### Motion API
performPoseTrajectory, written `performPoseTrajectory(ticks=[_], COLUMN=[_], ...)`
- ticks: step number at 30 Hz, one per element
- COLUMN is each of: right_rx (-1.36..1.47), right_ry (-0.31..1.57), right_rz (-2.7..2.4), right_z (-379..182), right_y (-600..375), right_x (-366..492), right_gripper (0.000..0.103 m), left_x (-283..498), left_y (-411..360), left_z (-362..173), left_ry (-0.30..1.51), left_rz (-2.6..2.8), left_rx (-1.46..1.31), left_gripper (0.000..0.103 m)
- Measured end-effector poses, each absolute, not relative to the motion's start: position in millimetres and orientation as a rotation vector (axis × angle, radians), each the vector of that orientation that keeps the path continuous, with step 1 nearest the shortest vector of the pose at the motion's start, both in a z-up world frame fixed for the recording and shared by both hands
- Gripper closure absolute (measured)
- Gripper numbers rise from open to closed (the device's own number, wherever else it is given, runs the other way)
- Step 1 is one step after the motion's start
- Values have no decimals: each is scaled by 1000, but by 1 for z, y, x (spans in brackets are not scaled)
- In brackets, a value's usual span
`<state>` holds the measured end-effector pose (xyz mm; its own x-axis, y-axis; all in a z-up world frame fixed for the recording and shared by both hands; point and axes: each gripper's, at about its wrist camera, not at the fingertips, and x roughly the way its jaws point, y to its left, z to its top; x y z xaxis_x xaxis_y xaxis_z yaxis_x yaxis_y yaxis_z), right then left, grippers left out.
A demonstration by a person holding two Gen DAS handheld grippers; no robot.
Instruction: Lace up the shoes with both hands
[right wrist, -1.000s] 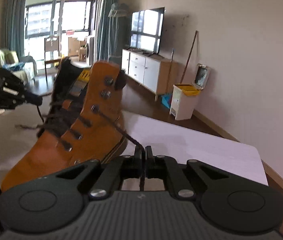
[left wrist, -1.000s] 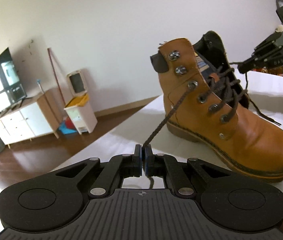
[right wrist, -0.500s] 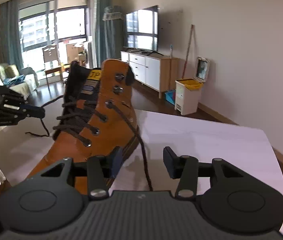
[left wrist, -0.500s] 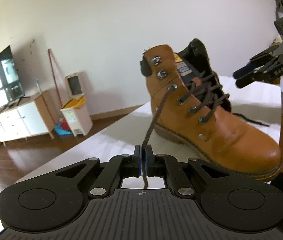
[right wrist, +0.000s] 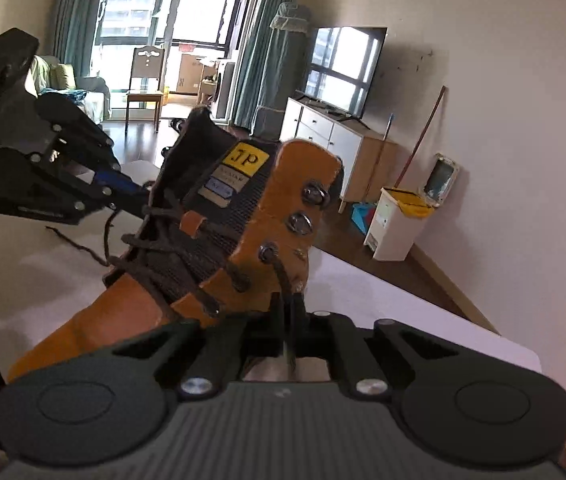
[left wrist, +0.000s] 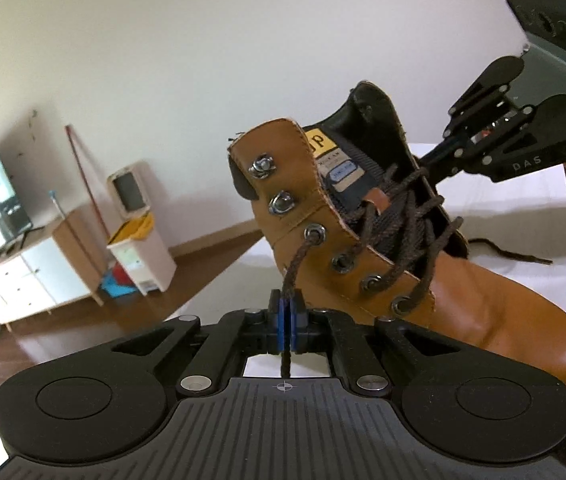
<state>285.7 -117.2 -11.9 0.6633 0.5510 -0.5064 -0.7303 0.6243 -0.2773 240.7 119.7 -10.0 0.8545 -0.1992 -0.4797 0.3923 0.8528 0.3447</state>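
A tan leather boot [left wrist: 463, 300] [right wrist: 115, 312] stands on the white table [left wrist: 523, 208] [right wrist: 403, 312], its dark brown lace crossed through the lower eyelets. One lace strand [left wrist: 295, 268] runs from a side eyelet down into my left gripper [left wrist: 286, 320], whose jaws are closing tight, blue pads pressed on it. On the boot's other side a second strand [right wrist: 281, 276] leads from an eyelet into my right gripper [right wrist: 289, 312], its jaws closing on it too. Each gripper shows beyond the boot in the other's view: right gripper [left wrist: 431, 166], left gripper [right wrist: 139, 196]. A loose lace tail [left wrist: 511, 254] lies on the table.
The table's edge [right wrist: 483, 328] runs close to the boot on the right gripper's side. Beyond it stand a white bin with a yellow lid [right wrist: 399, 228] [left wrist: 143, 248], a white TV cabinet [right wrist: 335, 136] and a broom against the wall.
Half a second ago the right jaws stood open around the lace; now they are shut on it. Both grippers have come closer to the boot, which fills more of each view.
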Motion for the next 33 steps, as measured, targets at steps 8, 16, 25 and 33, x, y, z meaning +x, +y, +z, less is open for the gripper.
performPoseTrajectory(ticks=[8, 16, 25, 33], right_rx=[-444, -331, 12, 105], right_ry=[439, 467, 647, 704], right_rz=[678, 659, 628, 641], right_z=[-12, -6, -34, -46], right_y=[-143, -164, -244, -264], right_x=[285, 269, 261, 254], right_gripper=[101, 67, 51, 28], left_x=[225, 206, 160, 139], left_y=[138, 157, 168, 131], left_z=[-19, -12, -10, -12], left_ry=[475, 468, 400, 375], left_rz=[-263, -242, -166, -190], left_rx=[405, 292, 154, 130], left_gripper=[101, 66, 17, 8])
